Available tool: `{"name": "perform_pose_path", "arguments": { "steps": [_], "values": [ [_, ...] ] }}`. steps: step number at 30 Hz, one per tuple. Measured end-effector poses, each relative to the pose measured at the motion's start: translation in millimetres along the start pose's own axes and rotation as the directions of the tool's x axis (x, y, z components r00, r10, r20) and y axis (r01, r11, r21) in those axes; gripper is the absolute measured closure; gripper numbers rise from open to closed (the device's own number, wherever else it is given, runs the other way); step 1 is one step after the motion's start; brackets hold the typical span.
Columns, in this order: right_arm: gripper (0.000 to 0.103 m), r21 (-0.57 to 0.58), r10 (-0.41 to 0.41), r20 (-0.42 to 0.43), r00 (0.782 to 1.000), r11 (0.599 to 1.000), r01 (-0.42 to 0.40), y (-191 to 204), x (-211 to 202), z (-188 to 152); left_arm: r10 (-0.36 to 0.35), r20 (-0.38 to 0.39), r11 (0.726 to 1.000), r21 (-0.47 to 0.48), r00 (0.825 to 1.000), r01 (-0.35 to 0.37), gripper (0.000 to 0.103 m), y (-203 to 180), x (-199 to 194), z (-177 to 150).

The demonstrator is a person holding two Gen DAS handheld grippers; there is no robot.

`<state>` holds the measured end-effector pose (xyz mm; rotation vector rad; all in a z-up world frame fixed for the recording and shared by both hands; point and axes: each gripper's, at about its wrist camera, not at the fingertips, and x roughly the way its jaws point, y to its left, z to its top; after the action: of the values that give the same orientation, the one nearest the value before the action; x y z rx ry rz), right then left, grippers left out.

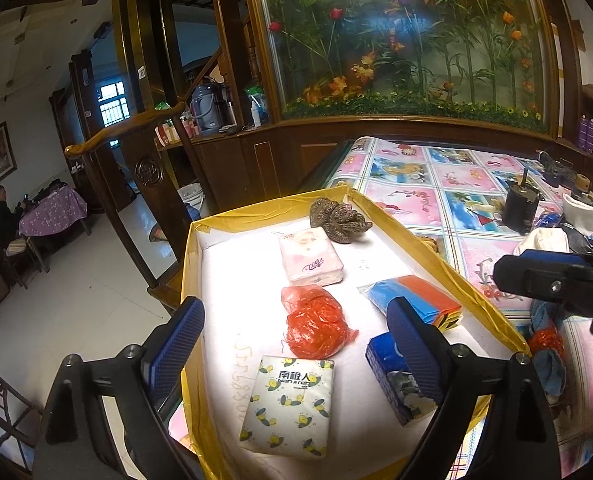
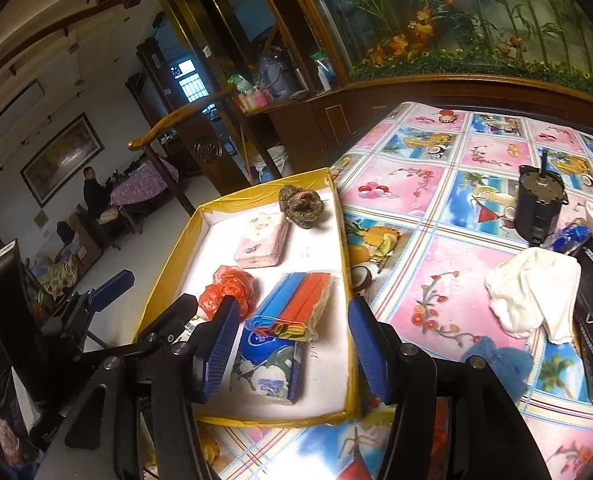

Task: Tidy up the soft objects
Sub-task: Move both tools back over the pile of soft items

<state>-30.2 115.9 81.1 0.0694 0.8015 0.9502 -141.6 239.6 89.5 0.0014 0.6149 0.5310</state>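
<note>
Left gripper (image 1: 296, 344) gapes wide and empty above the tray (image 1: 424, 248). Right gripper (image 2: 292, 354), part open, holds nothing. White cloth (image 2: 532, 292) lies on the table at its two o'clock, nearer the right hand.

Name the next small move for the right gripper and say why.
Probably swing the right gripper toward the white cloth and take it. Both grippers look open and empty, the tray already holds tissue packs, a red bag and a striped packet, while the cloth lies outside it on the tablecloth.
</note>
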Motion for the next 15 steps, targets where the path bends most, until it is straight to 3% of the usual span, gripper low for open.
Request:
{"name": "perform_pose_path", "arguments": {
  "steps": [8,15],
  "values": [
    [0.041,0.057,-0.041,0.058,0.997,0.998,0.037,-38,-41,-10,-0.051,0.005,0.998,0.033,0.999,0.051,0.011,-18,-11,1],
    [0.04,0.149,-0.144,0.111,0.983,0.981,0.127,-97,-81,-27,-0.118,-0.002,0.991,0.069,0.993,0.118,0.011,-44,-18,0]
  ]
}}
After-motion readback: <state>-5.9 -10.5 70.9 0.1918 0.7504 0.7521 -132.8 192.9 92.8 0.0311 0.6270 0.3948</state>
